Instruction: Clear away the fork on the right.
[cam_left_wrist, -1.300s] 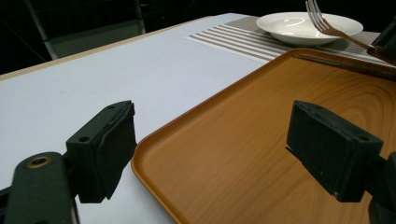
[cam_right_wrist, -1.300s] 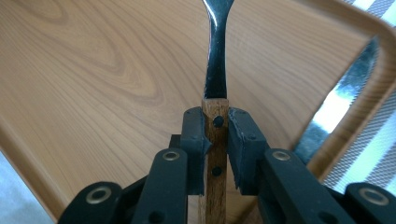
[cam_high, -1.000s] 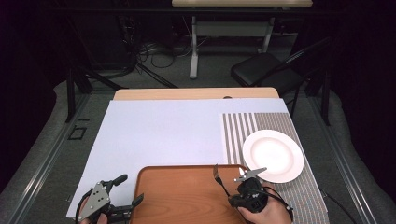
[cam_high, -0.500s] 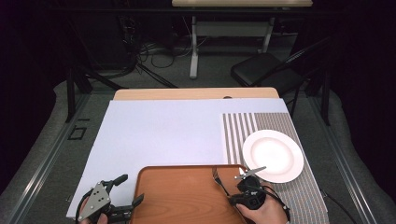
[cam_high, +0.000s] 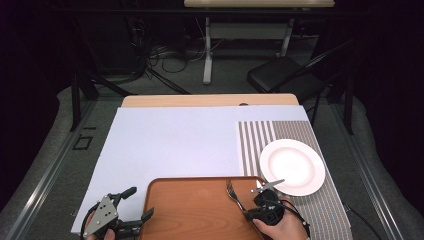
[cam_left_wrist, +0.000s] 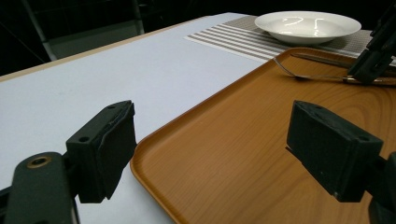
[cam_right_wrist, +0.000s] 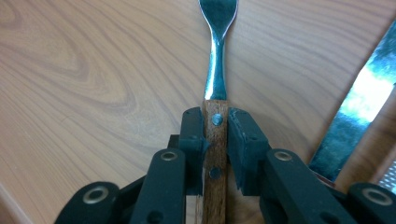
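The fork's (cam_right_wrist: 217, 56) tines are cut off by the right gripper view's top edge. The tray's (cam_high: 190, 210) near side is cut off at the high view's bottom edge.

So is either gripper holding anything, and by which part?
The right gripper grips a steel fork by its riveted wooden handle. The left gripper is open, holding nothing.

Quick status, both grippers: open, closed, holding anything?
Left gripper: open, empty, its jaws either side of the tray's near corner.
Right gripper: closed on the fork's wooden handle, over the tray.
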